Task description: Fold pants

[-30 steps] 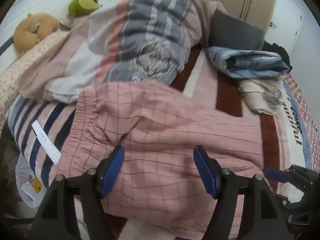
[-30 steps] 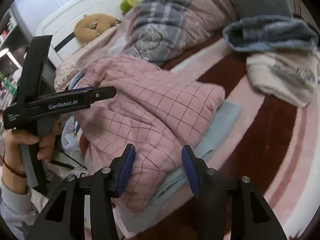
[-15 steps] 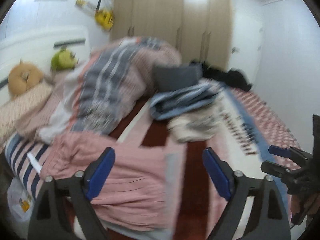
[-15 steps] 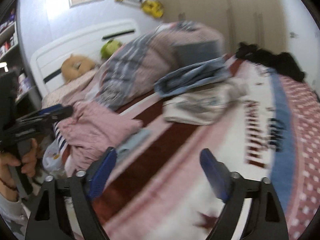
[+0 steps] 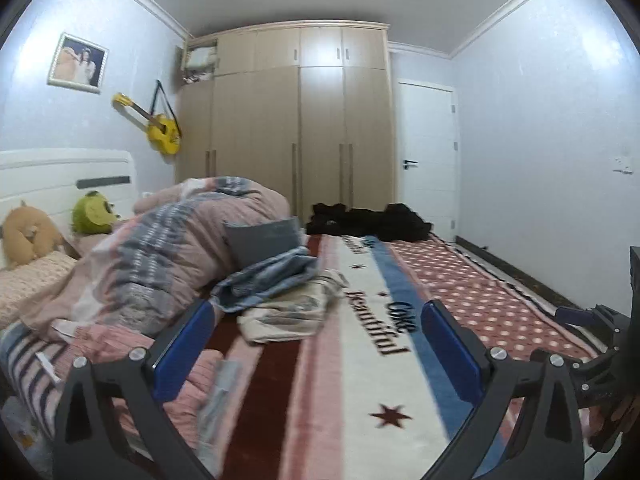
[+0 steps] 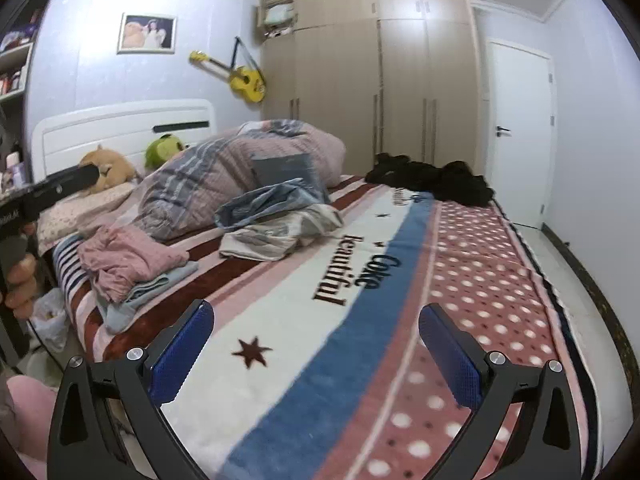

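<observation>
Bedroom with a wide striped bed (image 6: 304, 320); at its near-left edge the pink pants (image 6: 132, 256) lie bunched on a pale blue garment (image 6: 156, 284). Soft and light, they are best pinched at the waistband. Further back lies a quilt (image 6: 224, 176). Left hand-held gripper (image 5: 316, 348) and right hand-held gripper (image 6: 316, 352) gape wide, empty.

The pants (image 6: 128, 258) are soft pink cloth; the blanket (image 6: 360, 320) looks fleecy and matt. The wardrobe (image 6: 384, 80) is smooth pale wood, and the gripper pads (image 6: 182, 350) are textured blue.
</observation>
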